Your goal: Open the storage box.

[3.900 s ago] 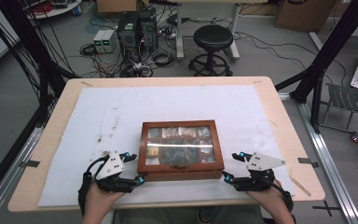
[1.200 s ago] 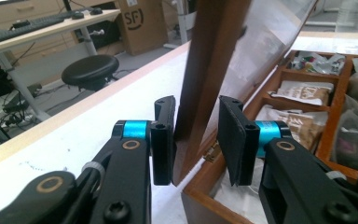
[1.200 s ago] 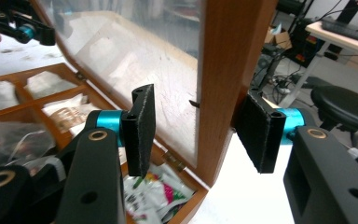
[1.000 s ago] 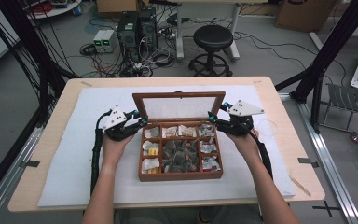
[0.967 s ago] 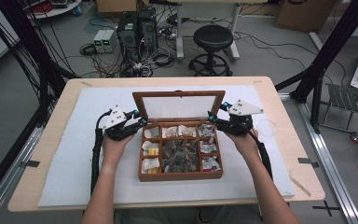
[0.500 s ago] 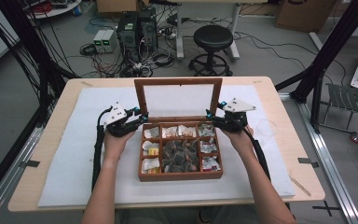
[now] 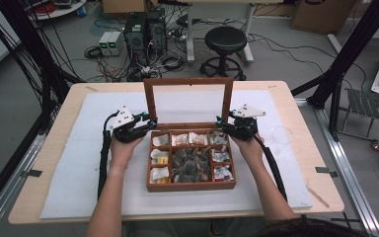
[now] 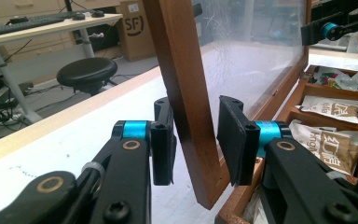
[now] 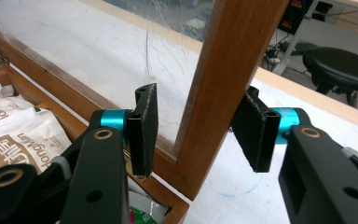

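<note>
One wooden box (image 7: 191,160) is seen at the centre of the high view on a white mat (image 7: 79,163), its glass lid (image 7: 188,101) stood upright. The lid's left post is straddled by the left gripper (image 7: 150,122), one pad touching. The right post is straddled loosely by the right gripper (image 7: 220,122), whose jaws have just been closing.

In the left gripper view the lid (image 8: 182,93) runs off the top edge. The packets (image 7: 180,139) in the box (image 7: 191,186) are too small to read from the high view.
</note>
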